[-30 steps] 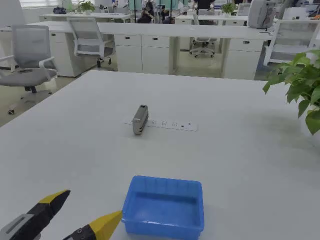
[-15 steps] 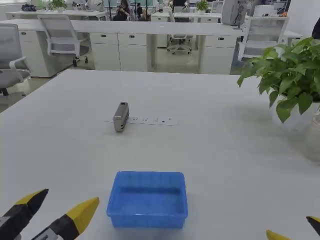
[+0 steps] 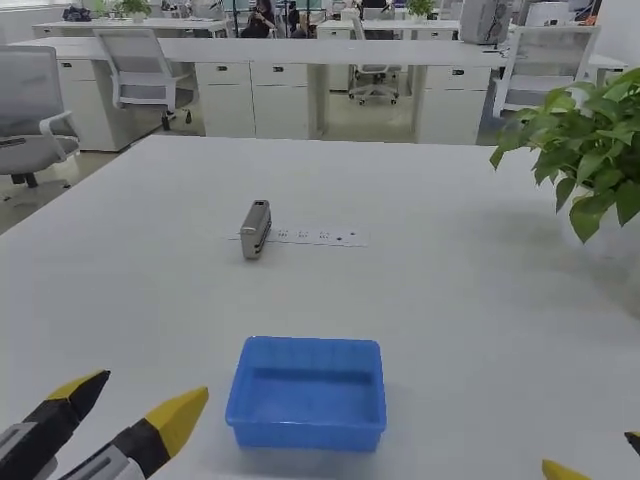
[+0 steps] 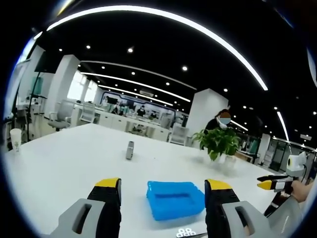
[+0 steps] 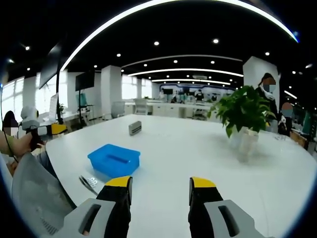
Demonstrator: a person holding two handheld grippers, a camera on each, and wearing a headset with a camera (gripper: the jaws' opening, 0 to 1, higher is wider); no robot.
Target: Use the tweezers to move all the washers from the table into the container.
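**Q:** Washers: where do they lie?

**A:** In a small cluster on the white table, close to its near edge, on the person's side of the blue container. The tweezers lie flat on the table just beside them, apart from both grippers.

**Q:** And the remaining items, read from left to right?

**A:** Left gripper: yellow-tipped jaws spread wide with nothing between them, held over the near left part of the table, beside the container. Container: open-topped, standing near the middle of the table's near side. Grey box: farther back, touching the left end of a white power strip. Right gripper: at the lower right corner of the head view, jaws likewise apart and gripping nothing, as the right gripper view confirms. Potted plant: at the table's right side, well apart from the container.
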